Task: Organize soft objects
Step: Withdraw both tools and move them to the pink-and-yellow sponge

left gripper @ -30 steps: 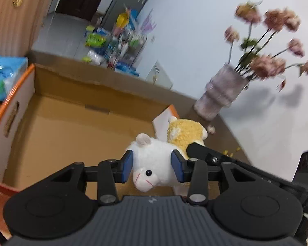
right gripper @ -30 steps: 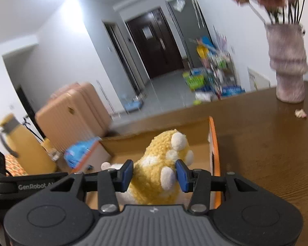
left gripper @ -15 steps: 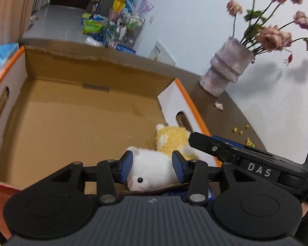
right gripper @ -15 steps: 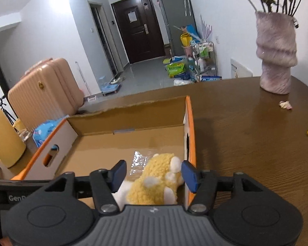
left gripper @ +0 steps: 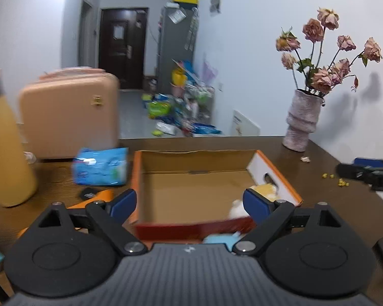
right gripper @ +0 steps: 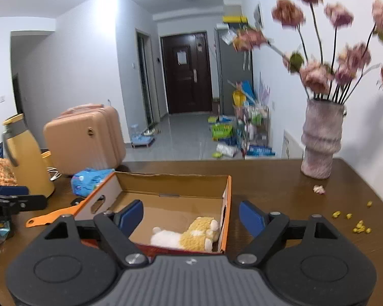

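Observation:
An open cardboard box [left gripper: 194, 153] [right gripper: 171, 176] with orange rims sits on the brown table. A white plush toy [right gripper: 166, 238] [left gripper: 236, 210] and a yellow plush toy [right gripper: 199, 233] [left gripper: 265, 190] lie side by side on the box floor, in its near right corner. My left gripper [left gripper: 190, 201] hovers above the box's near edge, its jaws opening wide with nothing between the blue pads. My right gripper [right gripper: 191, 214] also hangs back above the near edge, its jaws opening and gripping nothing; the toys lie well below them.
A grey vase of pink flowers [left gripper: 302, 125] [right gripper: 321, 148] stands at the table's far right, with yellow crumbs [right gripper: 357, 224] nearer. Left of the box are a blue pack [left gripper: 99, 165], a yellow flask [right gripper: 25, 158] and an orange strip [right gripper: 51, 216].
Both grippers let go of their plush toys, opened wide and drew back and up from the box. The white and yellow toys now lie on the box floor.

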{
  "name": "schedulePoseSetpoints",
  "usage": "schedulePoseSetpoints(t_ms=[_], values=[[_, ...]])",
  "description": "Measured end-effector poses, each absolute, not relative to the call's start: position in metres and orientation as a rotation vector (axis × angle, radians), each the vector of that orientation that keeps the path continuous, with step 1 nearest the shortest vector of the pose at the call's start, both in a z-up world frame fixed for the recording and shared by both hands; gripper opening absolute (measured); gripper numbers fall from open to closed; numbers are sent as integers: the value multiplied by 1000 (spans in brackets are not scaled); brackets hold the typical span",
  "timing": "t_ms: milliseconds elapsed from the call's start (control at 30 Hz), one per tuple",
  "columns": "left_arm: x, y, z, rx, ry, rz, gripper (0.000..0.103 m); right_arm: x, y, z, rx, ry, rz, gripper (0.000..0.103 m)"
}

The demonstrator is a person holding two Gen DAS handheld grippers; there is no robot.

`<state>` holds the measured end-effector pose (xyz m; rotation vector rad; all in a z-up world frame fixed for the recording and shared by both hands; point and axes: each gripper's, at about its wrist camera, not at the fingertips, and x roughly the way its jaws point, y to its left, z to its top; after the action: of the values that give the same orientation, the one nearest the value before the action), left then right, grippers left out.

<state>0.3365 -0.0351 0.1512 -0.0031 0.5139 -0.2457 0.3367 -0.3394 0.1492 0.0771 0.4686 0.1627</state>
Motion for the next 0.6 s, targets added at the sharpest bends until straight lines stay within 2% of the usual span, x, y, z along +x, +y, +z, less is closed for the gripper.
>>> schedulePoseSetpoints(t_ms=[67, 333, 600], values=[[313, -24, 150, 7, 497, -229, 97, 314, -333, 152, 59, 444, 174, 83], [217, 8, 135, 18, 425, -212, 102, 221, -308, 145, 15, 339, 178, 86], [104, 14, 81, 82, 342, -186, 103, 117, -284, 103, -36, 284, 198, 89]])
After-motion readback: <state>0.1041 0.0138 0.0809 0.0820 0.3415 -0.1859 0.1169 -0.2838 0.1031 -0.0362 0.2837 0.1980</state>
